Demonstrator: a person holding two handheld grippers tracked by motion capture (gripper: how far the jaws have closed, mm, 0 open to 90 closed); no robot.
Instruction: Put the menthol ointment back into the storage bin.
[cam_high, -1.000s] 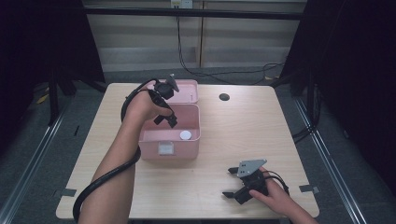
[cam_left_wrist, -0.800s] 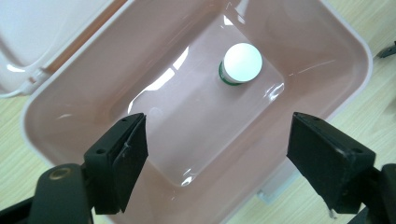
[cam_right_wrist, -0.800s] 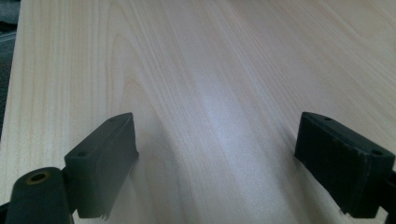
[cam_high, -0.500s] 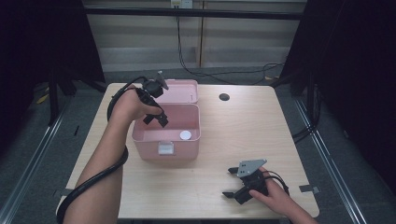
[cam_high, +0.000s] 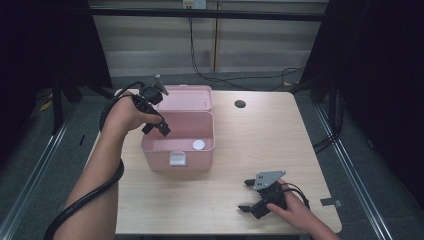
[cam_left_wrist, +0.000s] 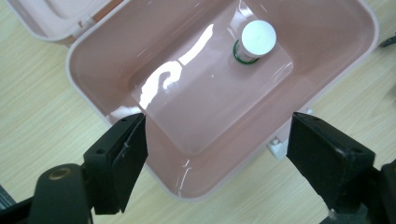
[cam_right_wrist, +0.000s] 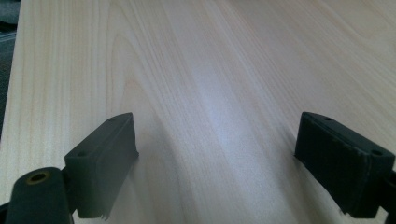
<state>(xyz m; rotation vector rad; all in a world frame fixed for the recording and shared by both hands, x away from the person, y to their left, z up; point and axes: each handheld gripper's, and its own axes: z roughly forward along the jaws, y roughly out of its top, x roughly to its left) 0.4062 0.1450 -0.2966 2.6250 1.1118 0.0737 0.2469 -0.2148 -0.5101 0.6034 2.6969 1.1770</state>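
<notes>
Left gripper (cam_left_wrist: 212, 163) jaws wide, empty, above pink box (cam_left_wrist: 322, 74); white-capped bottle (cam_left_wrist: 254, 41) upright inside, ahead of jaws. Right gripper (cam_high: 252, 196) jaws wide, empty, on surface (cam_right_wrist: 210, 70).

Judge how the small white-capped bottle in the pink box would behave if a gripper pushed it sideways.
The white-capped bottle stands upright on a narrow base, so it would probably tip. It looks round, so it may then roll. The pink box has a glossy floor, so sliding is likely.

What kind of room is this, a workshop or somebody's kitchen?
Probably a lab or recording booth, not a kitchen: a lone wooden table ringed by dark curtains, cables across the floor behind it, and a person working a pink box with hand-held grippers.
</notes>
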